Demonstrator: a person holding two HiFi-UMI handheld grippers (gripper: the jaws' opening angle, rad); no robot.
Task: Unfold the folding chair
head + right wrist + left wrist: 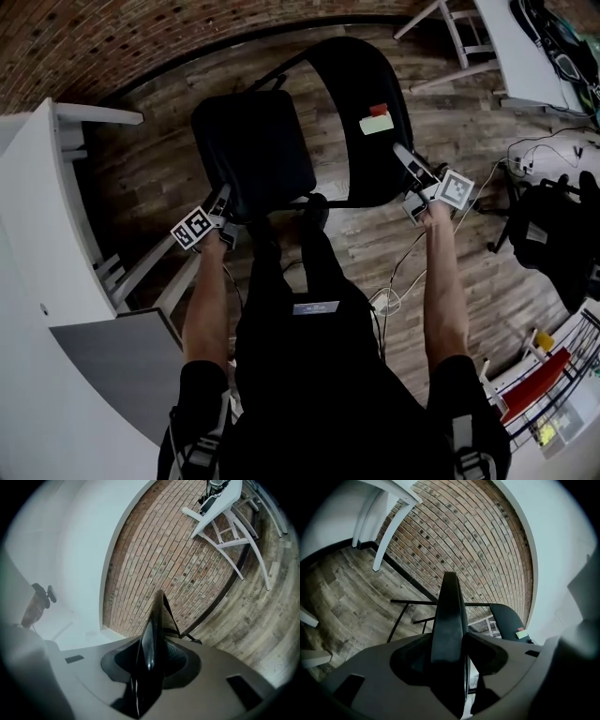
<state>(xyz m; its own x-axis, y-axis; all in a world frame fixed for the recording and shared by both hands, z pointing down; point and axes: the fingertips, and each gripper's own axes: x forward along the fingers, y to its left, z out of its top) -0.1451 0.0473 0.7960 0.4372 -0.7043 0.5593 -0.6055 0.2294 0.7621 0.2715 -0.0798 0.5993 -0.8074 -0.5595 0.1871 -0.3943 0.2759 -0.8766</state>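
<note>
Item: one black folding chair (253, 150), thin metal frame, standing on wooden plank floor (356, 239) just before the person's legs; left gripper (224, 194): jaws apart, edge of padded seat (449, 620) between them; right gripper (403, 155): clamped on edge of curved backrest (157, 634).

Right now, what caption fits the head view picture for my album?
Looking down: left gripper open around the folding chair's seat, right gripper clamping its backrest.
</note>
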